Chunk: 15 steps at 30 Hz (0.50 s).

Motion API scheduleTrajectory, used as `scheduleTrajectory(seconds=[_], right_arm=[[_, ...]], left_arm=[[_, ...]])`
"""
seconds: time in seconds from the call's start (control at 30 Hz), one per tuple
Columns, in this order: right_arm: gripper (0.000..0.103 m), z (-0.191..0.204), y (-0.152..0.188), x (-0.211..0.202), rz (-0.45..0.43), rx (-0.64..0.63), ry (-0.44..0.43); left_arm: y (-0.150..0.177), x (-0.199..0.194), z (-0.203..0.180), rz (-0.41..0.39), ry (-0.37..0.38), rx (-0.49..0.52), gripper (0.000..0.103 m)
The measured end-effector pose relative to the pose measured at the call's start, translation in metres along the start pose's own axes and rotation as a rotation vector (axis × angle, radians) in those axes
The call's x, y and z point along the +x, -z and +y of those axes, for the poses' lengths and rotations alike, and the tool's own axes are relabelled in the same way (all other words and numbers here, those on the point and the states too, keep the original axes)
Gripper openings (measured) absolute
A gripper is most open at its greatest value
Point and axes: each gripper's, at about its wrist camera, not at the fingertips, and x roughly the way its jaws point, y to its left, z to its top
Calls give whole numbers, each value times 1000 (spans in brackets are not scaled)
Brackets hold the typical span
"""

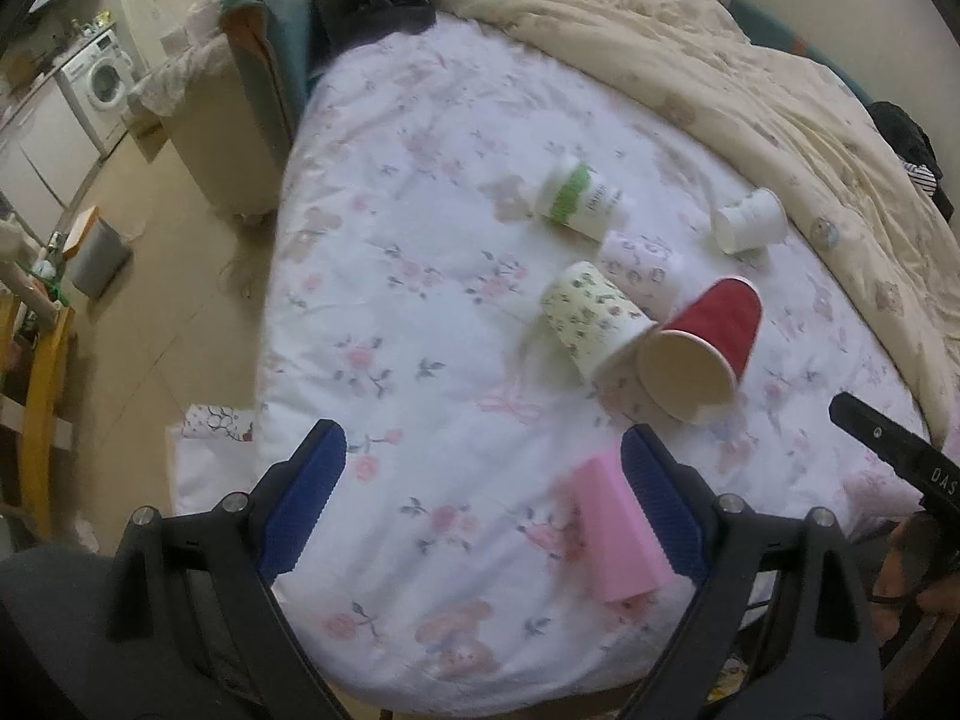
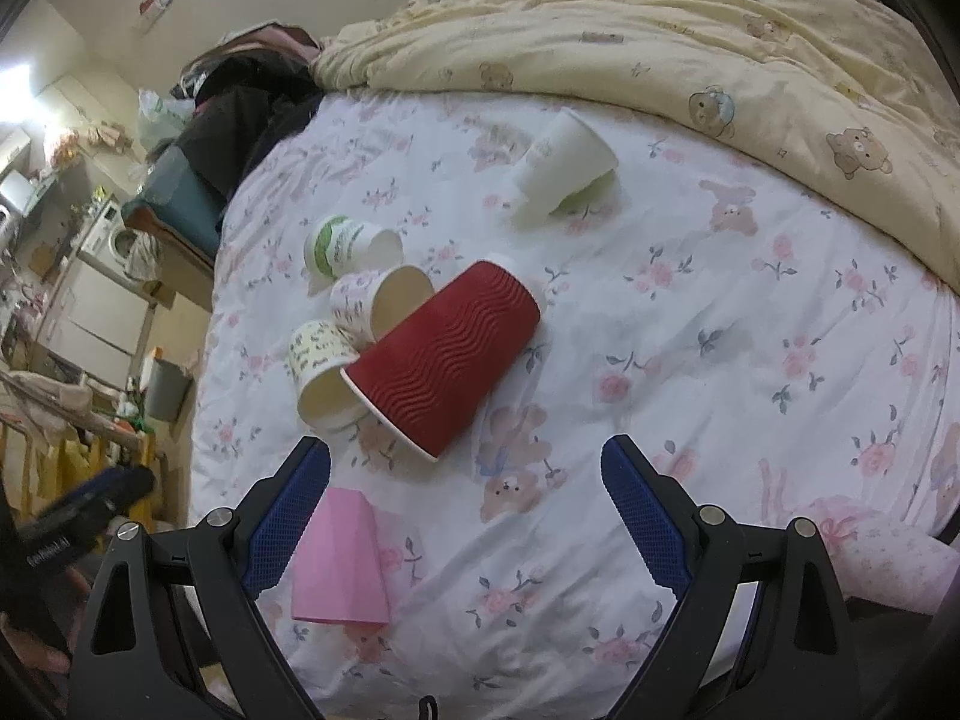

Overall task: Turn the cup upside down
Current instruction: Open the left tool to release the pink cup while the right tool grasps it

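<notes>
Bedsheet point(image 2: 690, 330), white floral, spans both views; cream quilt point(image 2: 660, 30) bunched along far edge. Left gripper point(image 1: 480, 498) and right gripper point(image 2: 465, 510) both hover at near edge, jaws spread wide, nothing between the blue pads. Red cup point(image 2: 447, 354) lies on its side mid-sheet, mouth toward near-left, rim touching the floral cup point(image 2: 315, 372); patterned cup point(image 2: 375, 303) just behind. Pink cup point(image 2: 342, 561) stands mouth-down near the right gripper's left finger. Green-banded cup point(image 2: 345, 249) on its side farther left. White cup point(image 2: 564, 165) tipped over, far, well apart
</notes>
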Motion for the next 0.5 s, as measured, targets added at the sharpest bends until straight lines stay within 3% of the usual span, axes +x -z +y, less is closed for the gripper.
scheduleTrajectory(seconds=[0.3, 0.5], right_arm=[[94, 20, 8, 23, 75, -83, 15], [94, 56, 8, 46, 231, -215, -41]], left_arm=[[5, 13, 15, 20, 39, -84, 91], [-1, 8, 28, 5, 31, -157, 91]])
